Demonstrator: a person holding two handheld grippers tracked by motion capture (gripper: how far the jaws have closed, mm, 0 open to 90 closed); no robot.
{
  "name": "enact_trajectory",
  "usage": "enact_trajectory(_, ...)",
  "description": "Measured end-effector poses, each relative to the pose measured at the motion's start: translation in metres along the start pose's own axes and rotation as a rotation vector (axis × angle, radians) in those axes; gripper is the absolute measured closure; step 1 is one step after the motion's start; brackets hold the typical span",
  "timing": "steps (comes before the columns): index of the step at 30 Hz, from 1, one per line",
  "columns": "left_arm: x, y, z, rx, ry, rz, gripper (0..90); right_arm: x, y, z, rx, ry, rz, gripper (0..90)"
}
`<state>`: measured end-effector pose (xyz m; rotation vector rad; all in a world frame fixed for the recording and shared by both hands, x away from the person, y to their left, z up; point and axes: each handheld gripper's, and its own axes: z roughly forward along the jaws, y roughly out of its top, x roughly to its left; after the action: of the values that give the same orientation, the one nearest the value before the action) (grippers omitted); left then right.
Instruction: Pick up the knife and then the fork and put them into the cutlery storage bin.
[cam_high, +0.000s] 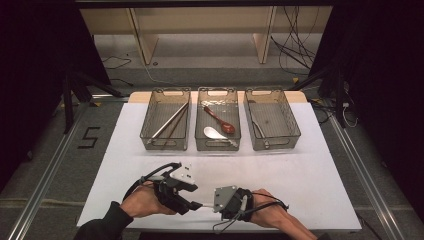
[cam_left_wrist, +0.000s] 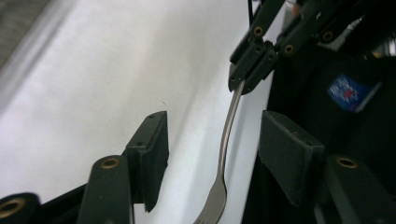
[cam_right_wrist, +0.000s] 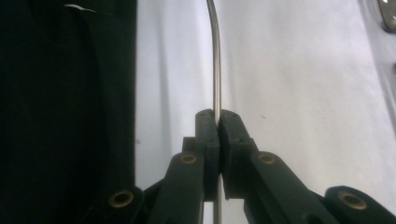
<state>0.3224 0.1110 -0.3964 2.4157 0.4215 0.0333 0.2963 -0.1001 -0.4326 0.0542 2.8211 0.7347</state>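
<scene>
A metal fork (cam_high: 203, 205) hangs level between my two grippers near the front edge of the white mat (cam_high: 300, 175). My right gripper (cam_right_wrist: 218, 122) is shut on the fork's handle (cam_right_wrist: 215, 60); the pads press on both sides of it. In the left gripper view the fork (cam_left_wrist: 227, 135) runs between my left gripper's (cam_left_wrist: 215, 149) spread jaws, tines toward the camera, with a gap on each side. The right gripper (cam_left_wrist: 250, 70) clamps the far end of the handle there. From above, the left gripper (cam_high: 192, 204) and the right gripper (cam_high: 213, 206) face each other.
Three clear bins stand in a row at the back of the mat. The left bin (cam_high: 150, 117) holds long sticks, the middle bin (cam_high: 218, 91) a red spoon (cam_high: 220, 120) and a white spoon (cam_high: 215, 133), the right bin (cam_high: 295, 125) a metal utensil (cam_high: 259, 129).
</scene>
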Motion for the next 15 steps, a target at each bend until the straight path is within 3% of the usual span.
enact_trajectory(3,0.005,-0.003,-0.007,-0.039,0.034,-0.025,36.9,-0.003,-0.003,-0.002,0.001,-0.004,0.006,87.9)
enact_trajectory(11,0.016,-0.014,-0.023,-0.190,0.143,-0.117,26.6,-0.018,-0.016,-0.007,0.024,-0.062,0.077,87.8)
enact_trajectory(15,0.022,-0.020,-0.029,-0.243,0.188,-0.159,23.3,-0.027,-0.024,-0.011,0.027,-0.082,0.119,87.8)
